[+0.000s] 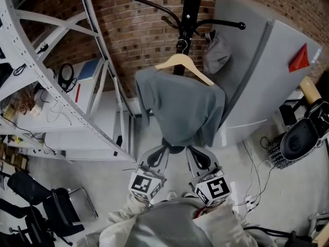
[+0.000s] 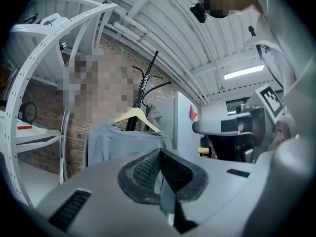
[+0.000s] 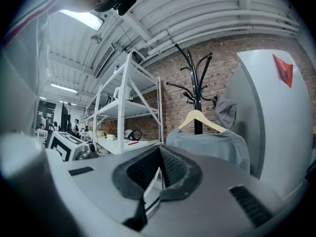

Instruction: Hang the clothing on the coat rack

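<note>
Hanging on a wooden hanger point(image 1: 181, 62), the grey garment point(image 1: 180, 107) sits at the centre of the head view. The hanger's hook is caught on the black coat rack point(image 1: 193, 4), which stands against the brick wall point(image 1: 139, 35). The garment drapes over both hanger arms and its hem falls free. A smaller grey cloth point(image 1: 216, 53) hangs from a rack arm to the upper right of it.

The left gripper point(image 2: 160, 154) is clenched, with its dark ribbed pads meeting at the tip. They pinch nothing, and the garment shows beyond them, apart from the jaws. The right gripper point(image 3: 159, 149) is clenched the same way and is also empty, with the hanger and garment ahead of it at the right of its view. In the head view both grippers lie side by side at lower centre, their tips just under the garment's hem.

At the left of the frame stands a white shelving unit point(image 1: 90, 96). Its shelves carry black headphones point(image 1: 65, 75) and loose cables. A grey panel point(image 1: 267, 71) with a red triangle point(image 1: 299, 59) fills the upper right. A black chair point(image 1: 51, 205) stands on the floor at lower left.
</note>
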Demonstrator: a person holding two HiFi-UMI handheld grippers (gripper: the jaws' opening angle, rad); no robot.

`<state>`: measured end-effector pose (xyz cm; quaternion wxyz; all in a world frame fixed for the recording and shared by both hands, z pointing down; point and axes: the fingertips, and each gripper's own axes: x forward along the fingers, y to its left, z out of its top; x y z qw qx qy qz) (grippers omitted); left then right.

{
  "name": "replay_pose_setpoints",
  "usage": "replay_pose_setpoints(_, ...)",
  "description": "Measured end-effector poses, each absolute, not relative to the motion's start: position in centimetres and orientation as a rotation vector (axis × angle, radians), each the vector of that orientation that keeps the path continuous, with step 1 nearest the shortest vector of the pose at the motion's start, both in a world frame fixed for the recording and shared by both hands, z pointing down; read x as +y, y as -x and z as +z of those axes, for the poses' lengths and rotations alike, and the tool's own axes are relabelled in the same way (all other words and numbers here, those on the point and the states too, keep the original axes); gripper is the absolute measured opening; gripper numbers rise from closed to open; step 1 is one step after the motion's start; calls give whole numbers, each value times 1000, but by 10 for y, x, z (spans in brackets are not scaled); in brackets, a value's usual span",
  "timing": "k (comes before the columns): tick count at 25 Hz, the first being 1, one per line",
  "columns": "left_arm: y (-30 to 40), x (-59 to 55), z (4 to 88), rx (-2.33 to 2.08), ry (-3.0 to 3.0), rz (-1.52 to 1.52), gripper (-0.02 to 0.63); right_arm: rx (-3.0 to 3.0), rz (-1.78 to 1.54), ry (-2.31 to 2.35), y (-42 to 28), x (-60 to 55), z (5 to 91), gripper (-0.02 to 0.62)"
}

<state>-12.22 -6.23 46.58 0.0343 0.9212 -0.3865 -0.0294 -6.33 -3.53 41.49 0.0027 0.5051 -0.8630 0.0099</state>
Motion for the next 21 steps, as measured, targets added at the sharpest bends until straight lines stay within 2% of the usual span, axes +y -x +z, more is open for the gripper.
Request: replay_pose_setpoints(21,80,-65,461,-1305,-2862,-18,9,-2749,-12,-1529,14,-36,408,21)
